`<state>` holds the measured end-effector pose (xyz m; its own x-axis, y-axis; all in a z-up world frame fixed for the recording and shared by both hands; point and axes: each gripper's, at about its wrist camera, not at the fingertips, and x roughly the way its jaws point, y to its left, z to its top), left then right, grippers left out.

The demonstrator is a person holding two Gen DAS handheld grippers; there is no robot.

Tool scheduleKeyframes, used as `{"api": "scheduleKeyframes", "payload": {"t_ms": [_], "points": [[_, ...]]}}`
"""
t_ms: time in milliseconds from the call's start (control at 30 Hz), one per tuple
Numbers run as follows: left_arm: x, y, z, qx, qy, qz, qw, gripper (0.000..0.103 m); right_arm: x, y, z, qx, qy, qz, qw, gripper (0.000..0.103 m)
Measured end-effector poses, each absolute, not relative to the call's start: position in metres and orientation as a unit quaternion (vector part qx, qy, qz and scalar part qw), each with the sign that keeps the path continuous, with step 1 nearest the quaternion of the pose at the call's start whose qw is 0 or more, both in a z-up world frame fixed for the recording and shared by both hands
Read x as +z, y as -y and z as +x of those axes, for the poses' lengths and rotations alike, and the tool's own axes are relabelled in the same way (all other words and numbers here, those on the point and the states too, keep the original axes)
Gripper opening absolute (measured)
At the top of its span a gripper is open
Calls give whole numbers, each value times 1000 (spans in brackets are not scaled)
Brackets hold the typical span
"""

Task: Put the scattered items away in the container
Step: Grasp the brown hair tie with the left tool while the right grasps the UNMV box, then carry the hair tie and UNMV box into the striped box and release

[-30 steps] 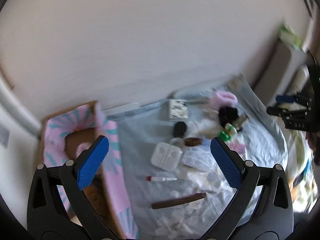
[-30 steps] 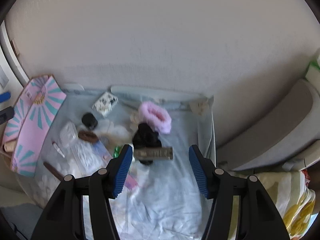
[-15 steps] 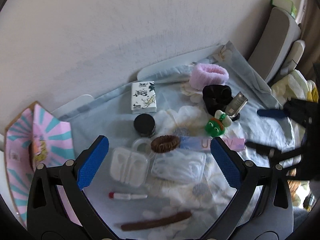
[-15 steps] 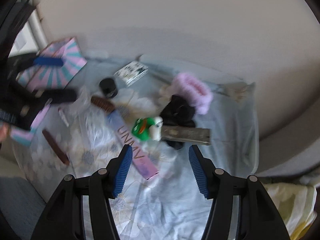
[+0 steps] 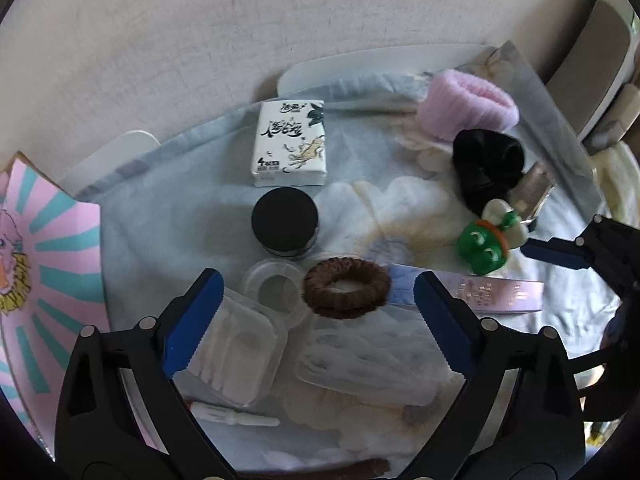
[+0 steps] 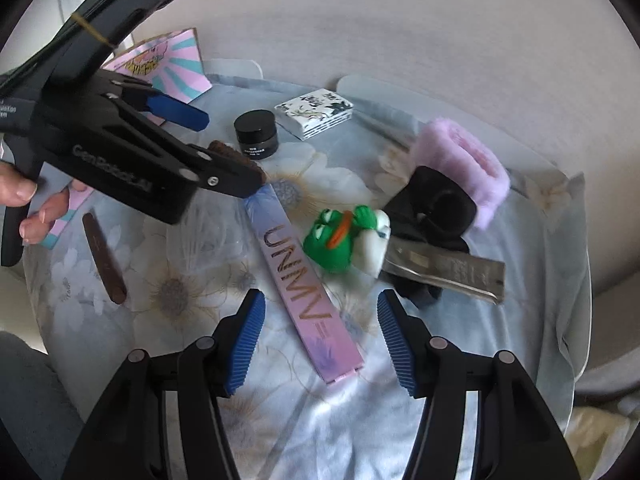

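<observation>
Scattered items lie on a floral cloth [image 5: 168, 208]. My left gripper [image 5: 316, 320] is open, its jaws straddling a brown hair tie [image 5: 346, 293] just below a black jar [image 5: 285, 222] and beside clear plastic cases [image 5: 236, 356]. My right gripper [image 6: 320, 344] is open and empty above a long pink box marked UNNY [image 6: 304, 292]. A green frog toy [image 6: 340, 240] lies just beyond it. The pink and teal container [image 5: 44, 264] stands at the left edge; it also shows in the right wrist view [image 6: 168, 68].
A tissue pack [image 5: 290, 142], pink fluffy band [image 5: 468, 104], black scrunchie [image 5: 486, 166], silver packet [image 6: 444, 268], brown stick [image 6: 103, 258] and a small white tube [image 5: 234, 416] also lie on the cloth. A wall runs behind. The left gripper [image 6: 132, 152] crosses the right wrist view.
Both grippers have come down closer to the cloth. The left one swung from the container to over the hair tie. The right one moved over the pink box.
</observation>
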<state>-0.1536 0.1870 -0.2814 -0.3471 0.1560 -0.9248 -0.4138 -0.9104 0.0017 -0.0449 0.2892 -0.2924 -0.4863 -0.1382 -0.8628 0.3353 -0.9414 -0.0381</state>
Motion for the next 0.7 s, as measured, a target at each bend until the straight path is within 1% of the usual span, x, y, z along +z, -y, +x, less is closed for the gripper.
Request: {"api": "scheduleKeyframes", "payload": {"t_ms": [33,67,100,133,167,200,233,267,300,333,367,533,700], "points": [[-282,-187,-153,811,-117,-545,180,76,-294,-288,-45,-856,-106,487,139,54],[-283,-187,-153,807,-113,-550,185,58,-296,-286,-46,-855,-111,486,141,54],[-286,-185,-154,802,-101,-557,193,53,-297,-286,-47,-855,-114,485,142,52],[-286,-182,-154,801,-85,-558,199,48,-298,-285,-47,-855,-118,485,143,37],[-287,-180,-154,801,-77,-559,200,46,-299,-285,-47,-854,-114,485,150,33],[-287,-179,-153,801,-70,-559,202,44,-299,-285,-47,-854,-112,486,152,32],[-287,-178,-153,801,-66,-559,203,37,-299,-285,-46,-854,-113,484,155,31],[-286,-178,-152,801,-65,-558,205,33,-299,-284,-45,-853,-114,484,159,28],[-285,-178,-150,802,-67,-556,207,31,-299,-284,-44,-853,-113,483,163,25],[-284,-178,-148,804,-72,-551,209,27,-299,-284,-43,-853,-112,482,163,22],[-283,-179,-146,805,-74,-549,213,23,-298,-283,-41,-854,-111,481,163,21],[-274,-175,-140,808,-57,-539,231,18,-292,-288,-36,-857,-87,480,169,21],[-256,-173,-137,814,-45,-524,245,17,-282,-292,-32,-861,-63,476,167,21]]}}
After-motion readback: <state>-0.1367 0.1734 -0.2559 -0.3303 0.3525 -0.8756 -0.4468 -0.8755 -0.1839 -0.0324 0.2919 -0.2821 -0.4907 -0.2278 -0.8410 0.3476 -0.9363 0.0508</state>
